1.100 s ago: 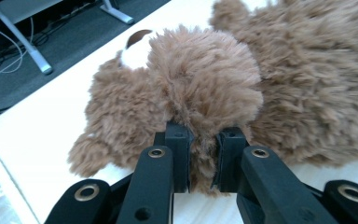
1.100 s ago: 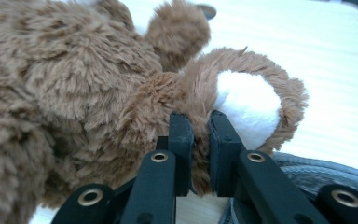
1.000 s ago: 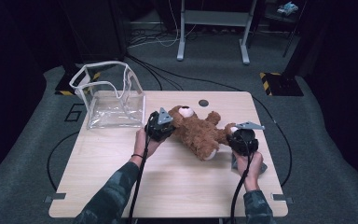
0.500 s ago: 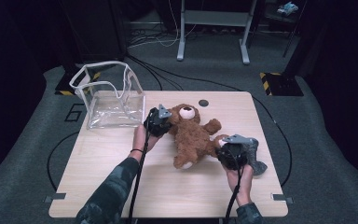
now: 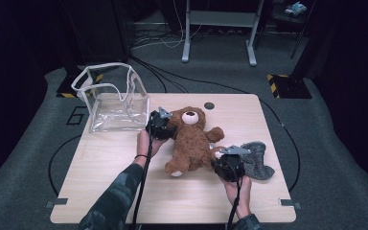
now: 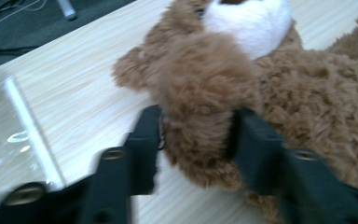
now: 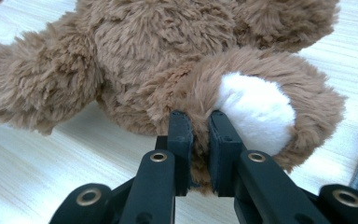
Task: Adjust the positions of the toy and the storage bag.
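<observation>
A brown teddy bear (image 5: 191, 139) lies on its back in the middle of the wooden table (image 5: 115, 191), head toward the far edge. My left gripper (image 5: 168, 127) is at the bear's head end. In the left gripper view one furry arm (image 6: 200, 93) sits between the jaws of the left gripper (image 6: 196, 126), which have just been opening; a gap shows on one side, so it is open. My right gripper (image 5: 219, 157) is at the bear's lower end. There the right gripper (image 7: 200, 119) is shut on the fur of a leg, beside the white foot pad (image 7: 256, 112).
A clear plastic bag (image 5: 112, 98) stands open at the far left of the table, close behind the left gripper, and its edge (image 6: 0, 130) shows beside that gripper's jaw. A grey cloth (image 5: 258, 160) lies on the table's right edge beside the right gripper. A small dark disc (image 5: 209, 105) sits behind the bear's head.
My right gripper has moved toward the near edge and leftward, pulling the bear's leg with it. The bear's body has swung round and the grey cloth now lies bare. The left hand has stayed put.
</observation>
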Demonstrator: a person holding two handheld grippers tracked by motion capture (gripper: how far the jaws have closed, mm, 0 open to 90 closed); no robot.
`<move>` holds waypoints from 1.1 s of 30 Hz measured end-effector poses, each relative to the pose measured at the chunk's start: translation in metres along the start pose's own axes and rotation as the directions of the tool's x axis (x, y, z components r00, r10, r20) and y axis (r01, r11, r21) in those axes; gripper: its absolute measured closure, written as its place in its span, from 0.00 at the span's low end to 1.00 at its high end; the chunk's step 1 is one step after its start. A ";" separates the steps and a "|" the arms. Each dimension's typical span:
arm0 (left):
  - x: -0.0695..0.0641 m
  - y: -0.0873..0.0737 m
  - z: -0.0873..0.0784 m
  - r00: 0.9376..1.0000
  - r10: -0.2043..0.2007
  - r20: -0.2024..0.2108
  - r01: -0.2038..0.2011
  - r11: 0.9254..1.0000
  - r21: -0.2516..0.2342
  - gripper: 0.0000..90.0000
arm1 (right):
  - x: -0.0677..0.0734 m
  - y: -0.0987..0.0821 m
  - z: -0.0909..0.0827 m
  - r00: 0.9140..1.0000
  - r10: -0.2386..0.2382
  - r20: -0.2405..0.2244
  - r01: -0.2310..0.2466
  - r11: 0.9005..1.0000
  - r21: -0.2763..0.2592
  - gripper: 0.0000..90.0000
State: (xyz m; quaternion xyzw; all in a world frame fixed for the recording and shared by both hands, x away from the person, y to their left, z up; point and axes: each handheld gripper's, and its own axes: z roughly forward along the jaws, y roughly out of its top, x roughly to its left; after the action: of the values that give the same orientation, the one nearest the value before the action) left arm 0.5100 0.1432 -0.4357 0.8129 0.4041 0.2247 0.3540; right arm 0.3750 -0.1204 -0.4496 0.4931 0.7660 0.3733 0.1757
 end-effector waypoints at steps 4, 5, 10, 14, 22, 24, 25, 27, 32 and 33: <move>0.000 -0.001 -0.012 0.999 -0.053 -0.005 0.053 0.999 -0.007 0.35 | -0.001 -0.001 0.000 1.000 0.005 0.000 -0.005 1.000 0.006 0.89; -0.001 -0.001 -0.014 0.998 -0.056 -0.007 0.056 0.998 -0.009 0.32 | -0.001 -0.002 0.000 1.000 0.004 0.000 -0.004 1.000 0.000 0.89; -0.013 0.011 -0.025 0.997 -0.079 0.007 0.079 0.996 -0.047 0.25 | 0.002 -0.002 -0.001 1.000 -0.005 -0.003 0.005 1.000 0.005 0.89; -0.026 0.025 -0.021 0.996 -0.084 0.042 0.085 0.996 -0.026 0.21 | 0.007 -0.001 -0.002 1.000 -0.018 -0.010 0.018 1.000 0.005 0.89; -0.046 0.039 0.017 0.989 -0.144 0.037 0.140 0.986 0.093 0.13 | 0.014 -0.005 -0.001 0.999 -0.033 -0.028 0.034 0.999 0.016 0.90; -0.047 0.038 0.026 0.985 -0.169 0.042 0.163 0.979 0.119 0.12 | 0.015 -0.006 -0.001 0.999 -0.035 -0.036 0.036 0.999 0.015 0.89; -0.048 0.038 0.029 0.984 -0.175 0.034 0.169 0.977 0.129 0.12 | 0.016 -0.007 -0.001 0.999 -0.033 -0.037 0.033 0.999 0.016 0.89; -0.048 0.038 0.036 0.982 -0.185 0.032 0.178 0.972 0.152 0.12 | 0.016 -0.009 -0.001 0.998 -0.036 -0.050 0.037 0.999 0.012 0.89; -0.048 0.037 0.048 0.978 -0.210 0.016 0.202 0.957 0.206 0.10 | 0.013 -0.014 -0.007 0.998 -0.033 -0.054 0.033 0.999 -0.003 0.77; -0.047 0.036 0.050 0.976 -0.215 0.019 0.207 0.957 0.205 0.09 | 0.010 -0.018 -0.011 0.998 -0.019 -0.060 0.018 1.000 -0.017 0.68</move>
State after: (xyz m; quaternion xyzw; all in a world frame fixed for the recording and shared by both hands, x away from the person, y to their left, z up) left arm 0.5335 0.0697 -0.4444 0.8014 0.5017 0.1267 0.3000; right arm 0.3522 -0.1200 -0.4545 0.4732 0.7721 0.3928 0.1600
